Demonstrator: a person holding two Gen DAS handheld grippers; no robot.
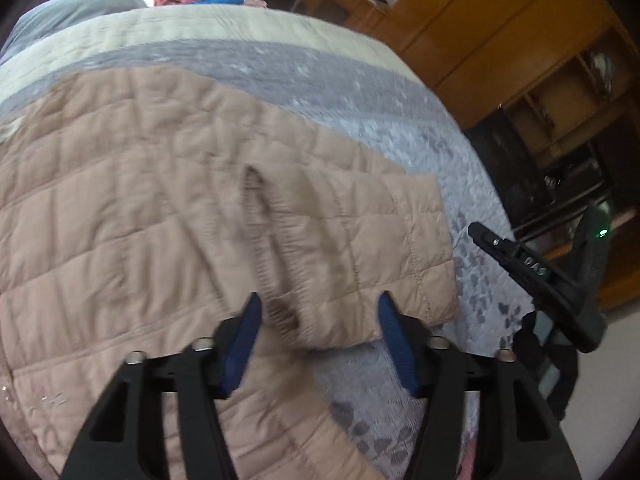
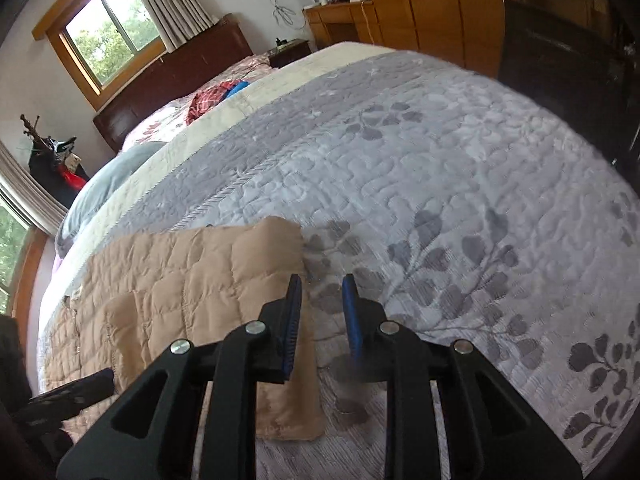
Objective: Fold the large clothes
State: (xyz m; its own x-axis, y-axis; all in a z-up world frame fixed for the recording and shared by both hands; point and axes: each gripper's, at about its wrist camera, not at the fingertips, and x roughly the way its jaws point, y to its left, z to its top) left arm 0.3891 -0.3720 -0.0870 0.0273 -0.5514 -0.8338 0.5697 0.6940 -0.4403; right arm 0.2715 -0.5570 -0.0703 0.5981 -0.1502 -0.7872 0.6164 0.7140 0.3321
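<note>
Quilted tan jacket (image 1: 160,208) spread flat on the bed (image 2: 440,168)

Left gripper (image 1: 318,328) hovers wide open over the jacket's hem corner — right gripper (image 2: 320,312), jaws parted and empty, angles down just beside its edge.

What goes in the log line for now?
left tongs: open over jacket | right tongs: open, empty | bedspread: underneath
</note>
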